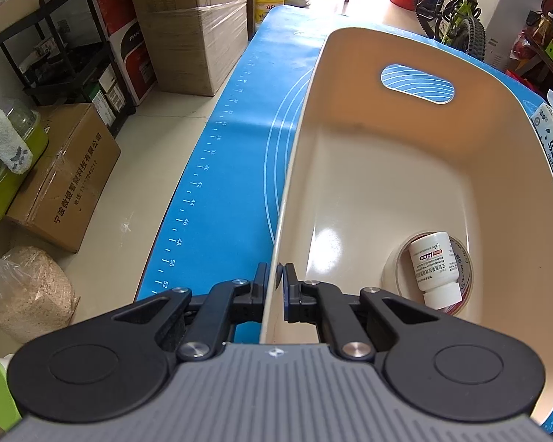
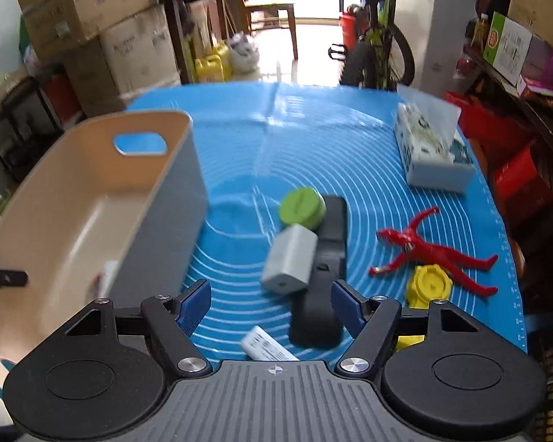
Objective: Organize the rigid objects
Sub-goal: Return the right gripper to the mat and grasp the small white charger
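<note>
My left gripper (image 1: 276, 280) is shut on the near left wall of a beige bin (image 1: 387, 169) with a handle slot at its far end. Inside the bin a white pill bottle (image 1: 435, 269) lies on a tape roll (image 1: 465, 258). My right gripper (image 2: 270, 294) is open above the blue mat (image 2: 313, 129), just right of the bin (image 2: 92, 202), with nothing gripped. Ahead of its fingers lie a grey box (image 2: 291, 258), a green round lid (image 2: 301, 208) and a long black object (image 2: 326, 269). A small white box (image 2: 265, 346) lies under the gripper.
A red toy figure (image 2: 431, 250) and a yellow toy (image 2: 429, 285) lie at the right of the mat, with a tissue pack (image 2: 431, 147) at the far right. Cardboard boxes (image 1: 188, 25) stand on the floor left of the table, and a bicycle (image 2: 376, 48) beyond its far edge.
</note>
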Motion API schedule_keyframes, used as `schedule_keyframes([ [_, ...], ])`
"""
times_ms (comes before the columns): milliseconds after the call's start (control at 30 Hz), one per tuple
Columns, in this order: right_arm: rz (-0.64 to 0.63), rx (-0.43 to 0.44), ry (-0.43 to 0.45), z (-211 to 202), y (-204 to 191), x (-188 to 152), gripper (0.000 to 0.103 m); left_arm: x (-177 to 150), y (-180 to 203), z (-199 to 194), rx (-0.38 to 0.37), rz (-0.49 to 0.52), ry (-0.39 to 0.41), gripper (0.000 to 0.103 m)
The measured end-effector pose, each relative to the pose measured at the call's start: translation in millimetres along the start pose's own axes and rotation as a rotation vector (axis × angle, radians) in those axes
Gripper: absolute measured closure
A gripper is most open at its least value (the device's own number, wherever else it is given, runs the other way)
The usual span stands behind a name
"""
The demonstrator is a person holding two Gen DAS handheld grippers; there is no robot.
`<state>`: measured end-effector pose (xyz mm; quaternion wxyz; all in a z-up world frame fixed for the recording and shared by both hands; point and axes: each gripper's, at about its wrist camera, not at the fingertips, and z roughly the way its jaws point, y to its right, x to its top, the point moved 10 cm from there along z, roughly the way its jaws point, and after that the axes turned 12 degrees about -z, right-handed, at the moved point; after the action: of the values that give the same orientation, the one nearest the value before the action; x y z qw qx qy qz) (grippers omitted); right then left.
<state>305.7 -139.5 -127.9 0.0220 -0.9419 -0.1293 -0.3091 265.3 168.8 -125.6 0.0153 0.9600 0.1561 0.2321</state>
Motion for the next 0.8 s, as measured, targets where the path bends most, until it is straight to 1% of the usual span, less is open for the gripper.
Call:
schedule_keyframes([
  [100,0.004,0.016,-0.032,9.5,2.6,-9.3,0.027,0.4,-0.2,0.0,0.001,0.001,0.001,0.094],
  [333,-0.011,0.025,-0.094,23.0,1.4,-23.6,0.027,0.5,0.1,0.7,0.009,0.003,0.003,0.094],
  [533,-0.049,0.075,-0.157,37.1,-11.4,-35.2,0.028,-0.3,0.3,0.5,0.009,0.002,0.003,0.094],
  [633,-0.075,0.093,-0.168,39.2,-16.5,-38.3,0.033,-0.2,0.0,0.6,0.011,0.004,0.004,0.093],
  [733,-0.087,0.112,-0.181,42.8,-18.2,-42.3,0.041,-0.5,0.0,0.6,0.014,0.004,0.005,0.093],
  [800,-0.108,0.104,-0.192,46.1,-18.6,-44.8,0.049,-0.5,-0.3,0.7,0.014,0.004,0.005,0.093],
])
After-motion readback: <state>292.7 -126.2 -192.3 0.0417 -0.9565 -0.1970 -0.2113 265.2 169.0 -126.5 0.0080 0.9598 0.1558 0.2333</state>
